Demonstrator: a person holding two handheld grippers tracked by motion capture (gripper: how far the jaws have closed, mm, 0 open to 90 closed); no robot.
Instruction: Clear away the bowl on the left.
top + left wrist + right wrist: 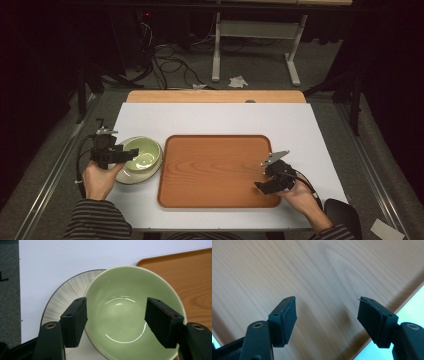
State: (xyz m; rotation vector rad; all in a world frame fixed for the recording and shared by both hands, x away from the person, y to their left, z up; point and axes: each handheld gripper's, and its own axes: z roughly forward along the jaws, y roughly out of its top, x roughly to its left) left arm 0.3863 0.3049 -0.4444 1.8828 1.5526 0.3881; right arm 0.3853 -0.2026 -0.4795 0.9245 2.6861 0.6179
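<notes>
A: Where's the bowl [144, 156] rn?

B: Left side of the table [215, 119], sitting on a pale plate [131, 176] w/ a ribbed rim — just beside the wooden tray's [215, 172] left edge, not on it. The left tongs [131, 154] hover right at it; in the left gripper view the jaws stand wide apart, one over the near rim by the plate [62, 296], the other over the bowl's [130, 290] inside. Nothing gripped yet.

A: Anything in it?

B: Empty, just glare off the glaze. Plate carries nothing but the bowl. Tray's bare too.

A: And the right tongs [267, 175]?

B: Over the tray's near right corner, jaws spread wide, holding nothing. The right gripper view looks down on wood grain [312, 272] and a strip of table at the edge.

A: How'd you expect the bowl to handle?

B: Looks like glazed ceramic, so prob. stiff, a bit heavy, slick and chippable. I'd pinch the wall at the rim — one jaw inside, one outside — and squeeze firmly but not hard. The glaze could let it slip or swing, so lift level. Also watch the plate underneath; it may drag along or clink if the bowl comes up tilted.
</notes>
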